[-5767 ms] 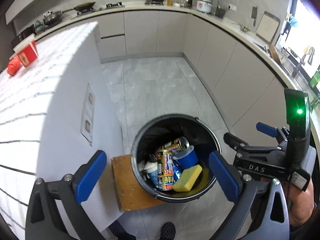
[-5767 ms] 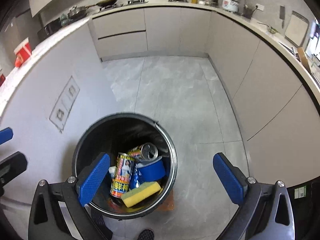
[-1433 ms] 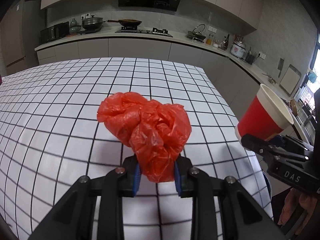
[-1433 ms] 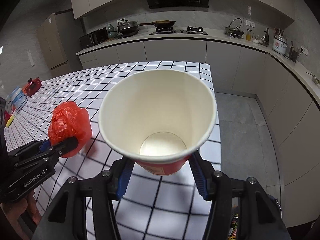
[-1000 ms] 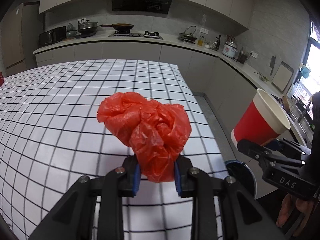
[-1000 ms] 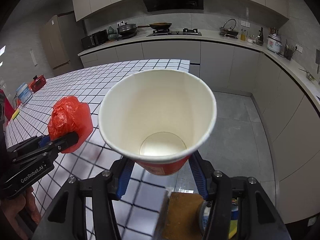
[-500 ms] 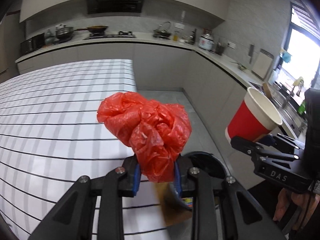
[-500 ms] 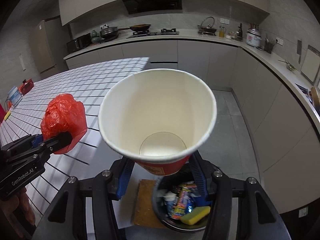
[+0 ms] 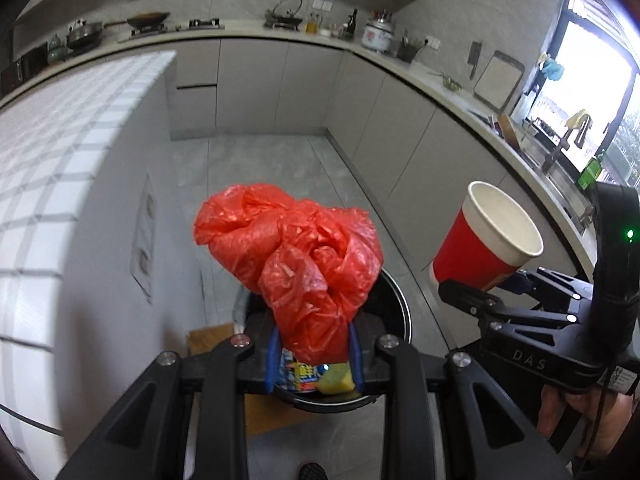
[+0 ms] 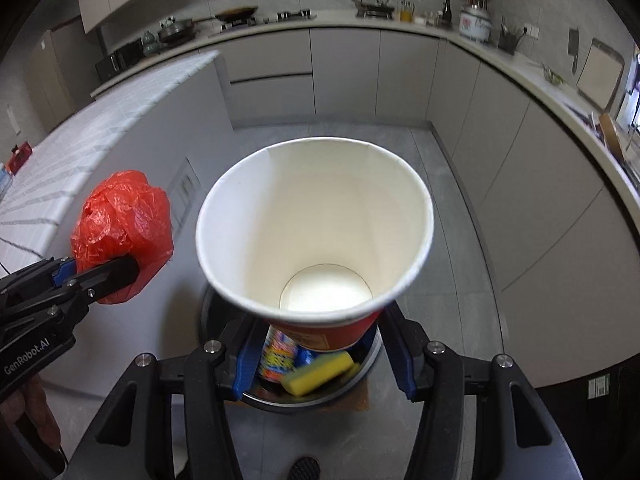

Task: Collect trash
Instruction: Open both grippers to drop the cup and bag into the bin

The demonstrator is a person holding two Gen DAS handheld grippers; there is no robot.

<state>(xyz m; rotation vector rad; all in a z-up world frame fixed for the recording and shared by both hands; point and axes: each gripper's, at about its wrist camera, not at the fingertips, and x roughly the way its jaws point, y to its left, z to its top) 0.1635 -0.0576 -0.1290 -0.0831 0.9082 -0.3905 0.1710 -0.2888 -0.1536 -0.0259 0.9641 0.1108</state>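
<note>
With my left gripper (image 9: 314, 354) clamped on the red plastic bag (image 9: 296, 268) and my right gripper (image 10: 320, 354) squeezing the paper cup (image 10: 316, 236), both above the bin (image 9: 396, 308), I fear the light bag snagging a pad, or the cup glancing off the rim onto the floor

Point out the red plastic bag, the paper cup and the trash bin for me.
red plastic bag (image 9: 296, 256): left wrist view, middle of the crumpled bundle.
paper cup (image 10: 320, 232): right wrist view, inner white wall.
trash bin (image 9: 402, 312): left wrist view, right side of the rim.
</note>
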